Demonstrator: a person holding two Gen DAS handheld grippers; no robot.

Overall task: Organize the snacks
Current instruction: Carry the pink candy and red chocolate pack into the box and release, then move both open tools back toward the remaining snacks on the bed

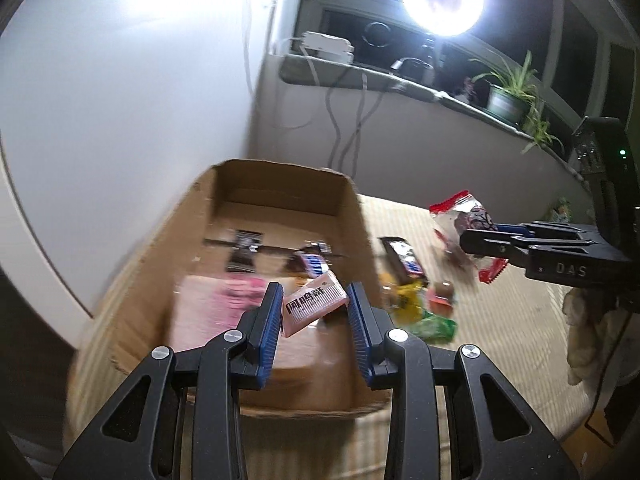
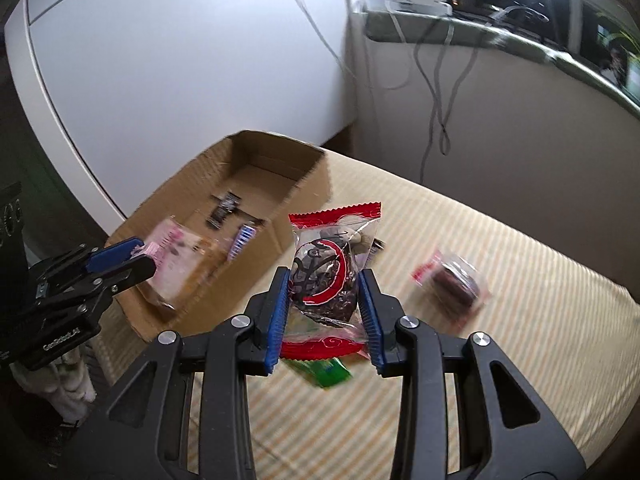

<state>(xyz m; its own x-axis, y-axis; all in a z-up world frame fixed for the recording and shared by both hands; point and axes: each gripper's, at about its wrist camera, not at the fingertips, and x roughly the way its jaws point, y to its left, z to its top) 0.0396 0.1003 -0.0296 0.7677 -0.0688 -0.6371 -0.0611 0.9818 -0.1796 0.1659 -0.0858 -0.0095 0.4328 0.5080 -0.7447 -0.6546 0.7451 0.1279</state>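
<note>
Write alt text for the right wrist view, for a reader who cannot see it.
The right gripper holds a clear, red-edged snack packet with a dark cake inside, above a striped tabletop. To the left, the left gripper holds a pink packet over an open cardboard box containing a few small snacks.

Snacks on the striped cloth motion-blurred (wrappers unreadable), cardboard box contents smeared

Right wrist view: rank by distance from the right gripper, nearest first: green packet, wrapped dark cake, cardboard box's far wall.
From the right gripper:
1. green packet, just below the fingers on the striped cloth.
2. wrapped dark cake, to the right on the cloth.
3. cardboard box far wall, upper left.
</note>
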